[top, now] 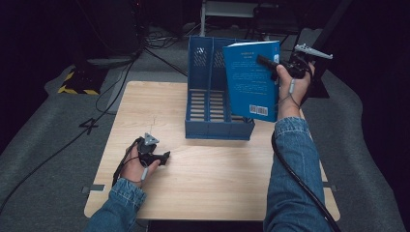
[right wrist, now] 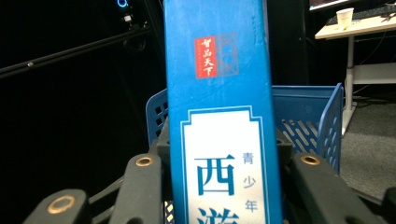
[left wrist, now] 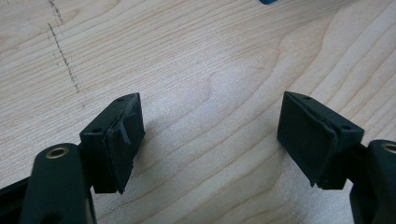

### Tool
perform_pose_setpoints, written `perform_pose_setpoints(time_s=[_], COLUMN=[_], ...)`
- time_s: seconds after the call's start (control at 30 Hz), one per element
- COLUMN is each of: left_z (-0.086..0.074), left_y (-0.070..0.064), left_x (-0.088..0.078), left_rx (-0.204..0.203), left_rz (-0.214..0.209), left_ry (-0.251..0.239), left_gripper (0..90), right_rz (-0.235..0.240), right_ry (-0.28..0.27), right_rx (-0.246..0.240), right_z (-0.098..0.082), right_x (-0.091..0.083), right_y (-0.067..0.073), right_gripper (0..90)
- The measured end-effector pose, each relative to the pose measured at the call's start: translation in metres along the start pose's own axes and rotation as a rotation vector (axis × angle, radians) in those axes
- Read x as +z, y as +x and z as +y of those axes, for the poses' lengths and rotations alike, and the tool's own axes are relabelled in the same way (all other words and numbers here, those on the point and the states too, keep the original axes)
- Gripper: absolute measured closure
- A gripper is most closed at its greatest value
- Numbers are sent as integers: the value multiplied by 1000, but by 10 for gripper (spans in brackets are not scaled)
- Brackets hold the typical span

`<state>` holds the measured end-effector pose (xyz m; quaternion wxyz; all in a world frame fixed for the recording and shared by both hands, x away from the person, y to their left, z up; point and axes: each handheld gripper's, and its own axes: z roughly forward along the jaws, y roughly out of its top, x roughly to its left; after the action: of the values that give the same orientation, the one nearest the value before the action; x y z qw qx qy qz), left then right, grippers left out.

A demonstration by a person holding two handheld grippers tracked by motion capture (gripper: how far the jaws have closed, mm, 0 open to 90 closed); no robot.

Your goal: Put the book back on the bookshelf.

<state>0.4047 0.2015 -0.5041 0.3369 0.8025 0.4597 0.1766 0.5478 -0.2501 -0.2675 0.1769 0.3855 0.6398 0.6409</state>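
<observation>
A blue book (top: 252, 79) hangs upright above the right side of the blue file rack (top: 212, 96), back cover with barcode facing me. My right gripper (top: 270, 64) is shut on the book near its top right edge. In the right gripper view the book's spine (right wrist: 219, 116) rises between the two black jaws, with the rack's perforated wall (right wrist: 322, 126) behind it. My left gripper (top: 164, 157) rests low over the table (top: 208, 179) at the front left, open. Its black pads (left wrist: 119, 140) stand wide apart over bare wood with nothing between them.
The blue file rack stands at the table's back centre, its slotted compartments open to the top. Cables (top: 96, 101) trail over the grey floor at the left. A black stand (top: 324, 43) rises behind the right hand. A white desk (right wrist: 355, 32) sits far off.
</observation>
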Motion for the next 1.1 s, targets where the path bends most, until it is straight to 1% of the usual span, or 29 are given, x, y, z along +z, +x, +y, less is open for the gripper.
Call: perform_pose_setpoints(time_s=[0.07, 0.1, 0.2, 0.37, 0.63, 0.7, 0.8, 0.97, 1.03, 1.1], left_z=[0, 0, 0, 0, 0, 0, 1, 1, 1, 1], left_y=[0, 0, 0, 0, 0, 0, -1, -1, -1, -2], left_x=[0, 0, 0, 0, 0, 1, 0, 0, 0, 1], left_rx=[2, 2, 2, 4, 5, 3, 6, 7, 6, 6], left_rz=[2, 2, 2, 0, 0, 0, 0, 3, 1, 0], left_ry=[1, 0, 1, -1, -1, -3, 2, 1, 1, 1], left_gripper=[234, 234, 234, 234, 235, 235, 236, 236, 237, 237], right_rz=[-2, 0, -1, -37, -78, -79, -91, -137, -169, -186], right_ry=[-1, -16, -33, -26, -58, -66, -68, -67, -66, -56], right_rx=[2, 19, 31, 33, 89, 97, 103, 122, 122, 107], right_z=[0, -1, -2, -3, -10, -11, -11, -10, -10, -10], right_x=[-1, -3, -5, -9, -17, -19, -20, -17, -14, -9], right_y=[0, -3, -6, -13, -27, -29, -29, -29, -26, -20], right_gripper=[614, 614, 615, 614, 614, 613, 614, 614, 614, 614])
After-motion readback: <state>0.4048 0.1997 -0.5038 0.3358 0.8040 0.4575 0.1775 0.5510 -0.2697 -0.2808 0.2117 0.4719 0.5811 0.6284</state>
